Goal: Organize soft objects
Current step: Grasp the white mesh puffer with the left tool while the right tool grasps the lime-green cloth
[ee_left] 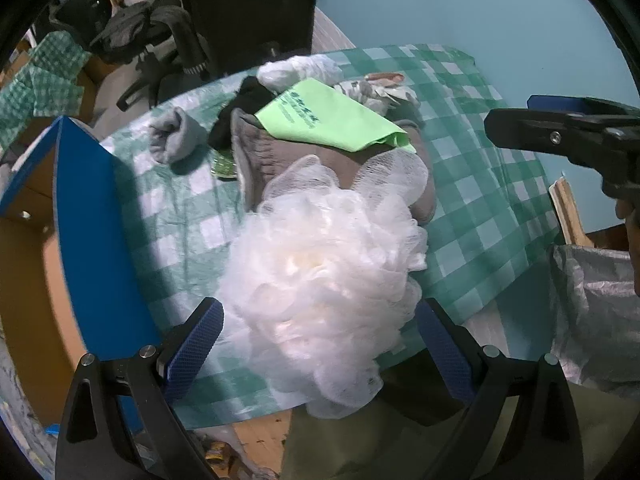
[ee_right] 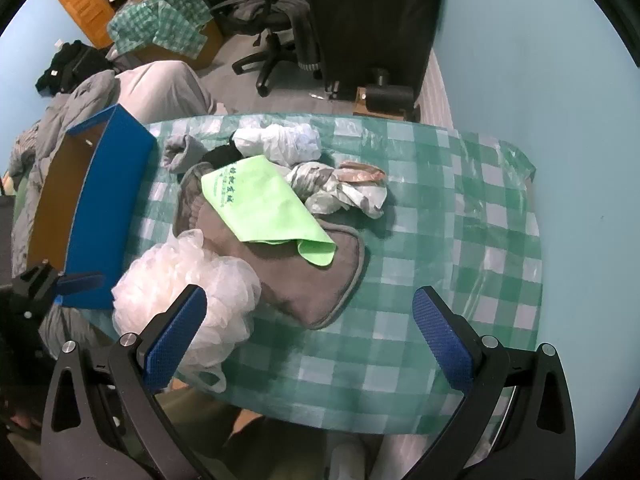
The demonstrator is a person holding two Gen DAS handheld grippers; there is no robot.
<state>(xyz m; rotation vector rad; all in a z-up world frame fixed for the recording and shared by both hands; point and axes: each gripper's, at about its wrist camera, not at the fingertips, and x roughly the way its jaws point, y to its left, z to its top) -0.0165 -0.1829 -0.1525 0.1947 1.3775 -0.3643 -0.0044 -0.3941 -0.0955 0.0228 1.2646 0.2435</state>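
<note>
A white mesh bath pouf [ee_left: 324,280] lies at the near edge of the checked table, between the pads of my open left gripper [ee_left: 320,348]; the pads do not press it. It also shows in the right wrist view [ee_right: 188,280]. Behind it lies a grey-brown towel [ee_right: 288,276] with a light green cloth [ee_right: 260,208] on top. A grey sock [ee_left: 172,140], a black cloth [ee_left: 248,100] and crumpled white plastic bags [ee_right: 280,142] lie further back. My right gripper [ee_right: 310,340] is open and empty above the table's near edge.
A blue-sided cardboard box [ee_right: 108,216] stands open at the table's left edge. The green-checked tablecloth [ee_right: 460,240] covers the table. A patterned crumpled bag [ee_right: 344,192] lies at mid-table. An office chair [ee_right: 272,20] and a dark cabinet [ee_right: 372,12] stand beyond the table.
</note>
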